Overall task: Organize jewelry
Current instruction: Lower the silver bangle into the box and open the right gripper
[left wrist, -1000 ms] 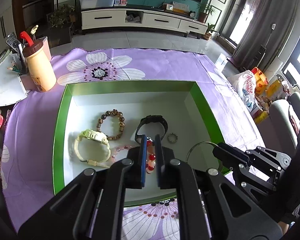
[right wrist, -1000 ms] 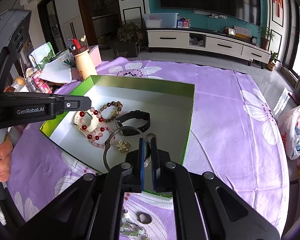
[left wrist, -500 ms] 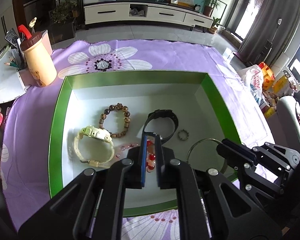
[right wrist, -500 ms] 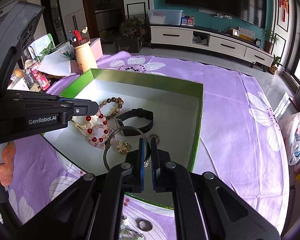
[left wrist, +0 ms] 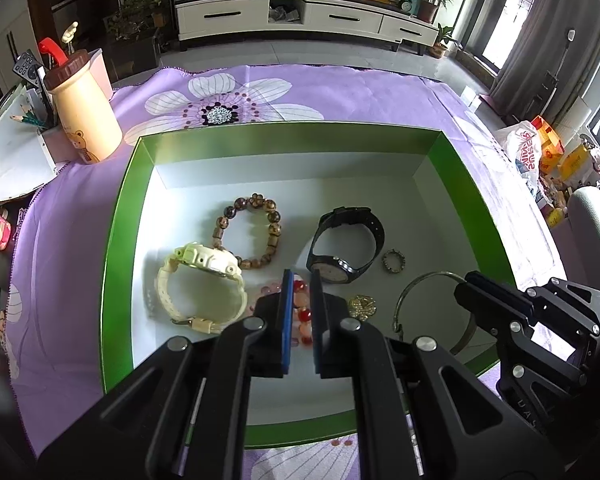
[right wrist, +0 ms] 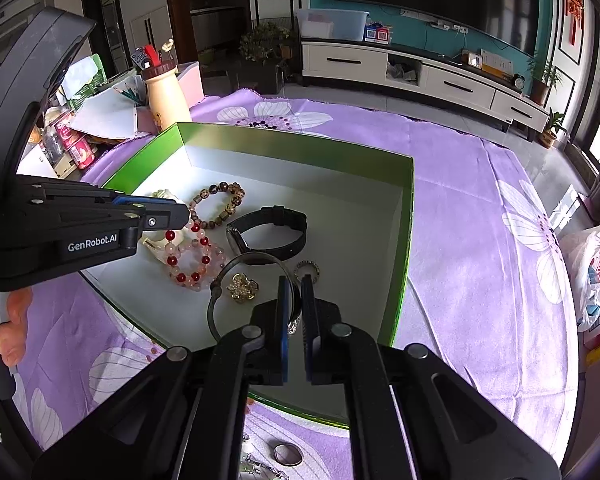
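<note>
A green box with a white floor holds a cream watch, a brown bead bracelet, a black watch, a small ring and a gold brooch. My left gripper is shut on a red-and-pink bead bracelet low over the floor. My right gripper is shut on a thin metal bangle inside the box.
A purple flowered cloth covers the table. A cream bottle with a brown cap and clutter stand at the far left. A ring and a chain lie on the cloth before the box. Bags lie right.
Both grippers have moved forward and down over the box, each still shut on its piece. The jewelry in the box looks larger and nearer.
</note>
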